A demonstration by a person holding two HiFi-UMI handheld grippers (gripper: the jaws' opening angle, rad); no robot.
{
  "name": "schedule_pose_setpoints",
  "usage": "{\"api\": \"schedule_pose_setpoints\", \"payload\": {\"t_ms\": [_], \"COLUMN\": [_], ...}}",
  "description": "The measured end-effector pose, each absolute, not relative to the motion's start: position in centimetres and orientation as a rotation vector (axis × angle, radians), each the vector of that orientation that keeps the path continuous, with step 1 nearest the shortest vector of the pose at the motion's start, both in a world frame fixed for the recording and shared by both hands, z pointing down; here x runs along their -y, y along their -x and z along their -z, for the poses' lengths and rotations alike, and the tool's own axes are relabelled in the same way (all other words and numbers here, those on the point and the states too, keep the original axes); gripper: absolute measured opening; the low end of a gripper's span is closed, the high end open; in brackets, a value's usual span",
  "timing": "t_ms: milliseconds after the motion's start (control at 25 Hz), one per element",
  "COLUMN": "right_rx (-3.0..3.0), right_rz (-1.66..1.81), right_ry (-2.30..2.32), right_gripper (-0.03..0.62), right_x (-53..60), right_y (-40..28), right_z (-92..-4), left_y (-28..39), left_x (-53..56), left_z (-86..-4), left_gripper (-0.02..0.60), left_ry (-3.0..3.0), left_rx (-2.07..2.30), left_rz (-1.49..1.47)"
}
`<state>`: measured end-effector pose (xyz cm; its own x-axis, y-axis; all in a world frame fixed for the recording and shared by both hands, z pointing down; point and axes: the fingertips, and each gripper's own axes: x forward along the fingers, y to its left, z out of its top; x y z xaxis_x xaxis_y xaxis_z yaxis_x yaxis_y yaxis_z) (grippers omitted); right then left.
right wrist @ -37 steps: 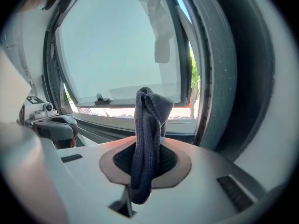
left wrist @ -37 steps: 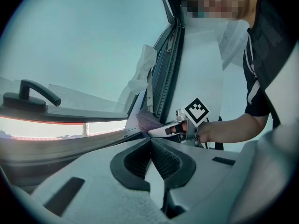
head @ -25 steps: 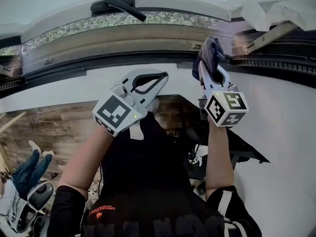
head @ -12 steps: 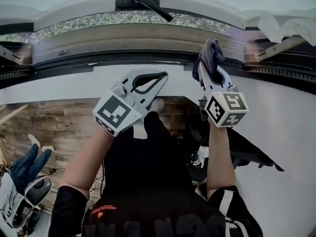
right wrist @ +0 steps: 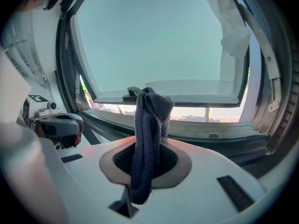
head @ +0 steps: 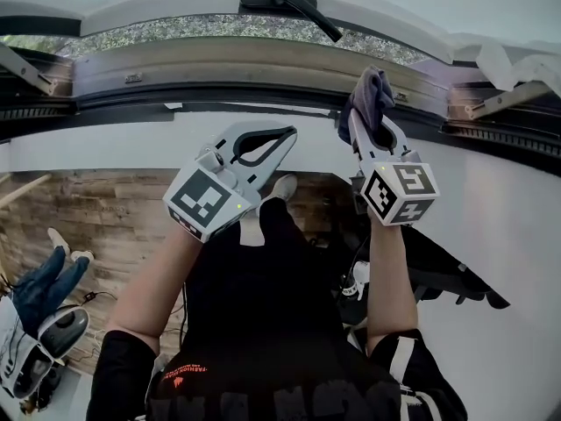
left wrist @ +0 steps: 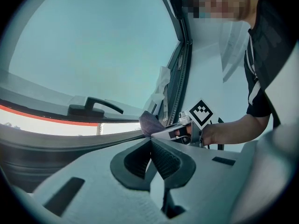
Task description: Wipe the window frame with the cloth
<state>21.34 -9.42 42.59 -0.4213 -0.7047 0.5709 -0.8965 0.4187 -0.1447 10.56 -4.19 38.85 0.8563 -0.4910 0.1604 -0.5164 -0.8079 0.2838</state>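
the cloth (head: 372, 95), dark and knitted, sits upper right of centre, pinched in the right gripper (head: 370, 130) and seemingly touching the window frame (head: 245, 64). it looks soft, light and floppy, so a bunched fold seems the best hold. the left gripper (head: 263, 147) is closed on nothing. the orange print (head: 188, 375) on the shirt (head: 263, 323) is too small to read.

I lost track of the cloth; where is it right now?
The cloth is clamped in the right gripper, upper right in the head view, up at the window frame, just right of the handle.
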Motion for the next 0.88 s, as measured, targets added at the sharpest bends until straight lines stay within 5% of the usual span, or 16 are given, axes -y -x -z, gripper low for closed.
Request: {"api": "schedule_pose_setpoints", "payload": {"t_ms": [880], "right_rx": [2.338], "right_rz": [-0.583], "right_ry": [-1.193], "right_gripper": [0.049], "right_x": [9.1], "right_y": [-10.2], "right_z": [-42.9], "left_y": [-1.0], "left_x": [3.1], "left_z": [-38.9], "left_gripper": [0.018], "left_ry": [-2.66], "left_rx": [0.926], "left_rz": [-0.084]}}
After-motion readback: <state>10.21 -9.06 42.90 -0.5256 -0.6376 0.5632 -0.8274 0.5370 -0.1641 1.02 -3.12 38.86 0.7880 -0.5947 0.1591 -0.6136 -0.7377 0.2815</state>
